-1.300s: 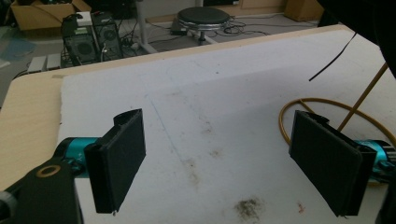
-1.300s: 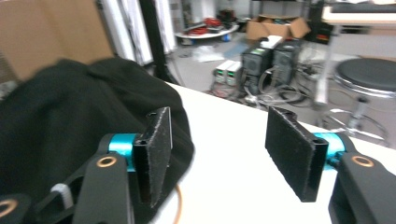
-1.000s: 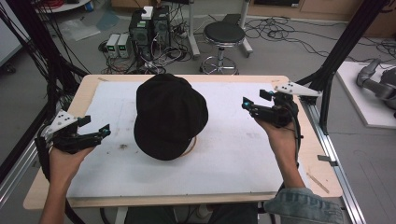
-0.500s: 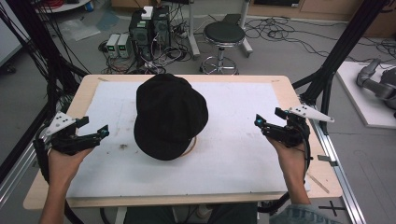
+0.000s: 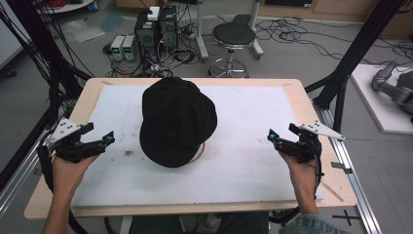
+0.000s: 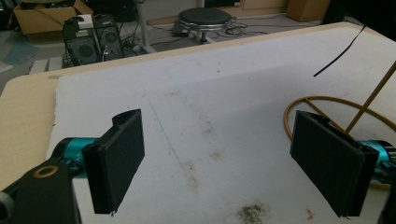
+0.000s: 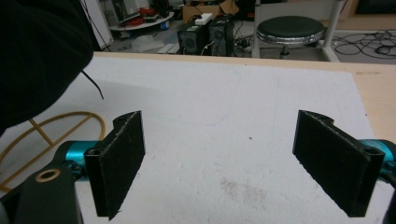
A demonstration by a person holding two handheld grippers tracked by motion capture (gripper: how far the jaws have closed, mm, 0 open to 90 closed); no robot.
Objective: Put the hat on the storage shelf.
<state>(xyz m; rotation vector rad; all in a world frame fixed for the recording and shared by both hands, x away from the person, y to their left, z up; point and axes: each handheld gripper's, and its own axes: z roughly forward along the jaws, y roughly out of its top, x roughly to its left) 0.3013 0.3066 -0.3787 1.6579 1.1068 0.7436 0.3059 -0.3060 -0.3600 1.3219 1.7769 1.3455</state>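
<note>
Bench: wooden top with a white sheet over most of it — wood shows as a border all round
Cap: black, seen from above at the centre of the high view, its edge reaching toward 6 o'clock; it belongs to the person leaning over the bench
Ring: thin yellow hoop with a straight spoke, lying flat on the sheet; in the high view only a sliver shows under the cap at about 5 o'clock of it
Left tool: at 9 o'clock of the bench, held in the left hand, tips aimed toward 3 o'clock; in its own view the jaws stand wide, nothing between them, sheet below; the ring lies just beyond the right-hand jaw
Right tool: at 3 o'clock, held in the right hand, tips aimed toward 9 o'clock; its own view shows the jaws spread wide and empty over the sheet — the ring sits off at 9 o'clock past the left-hand jaw
Stains: dark smudges on the sheet near the left tool, also seen in the high view
Stool: round black seat on the floor at 12 o'clock beyond the bench
Boxes: black computer cases and cables on the floor, at about 11 o'clock
</note>
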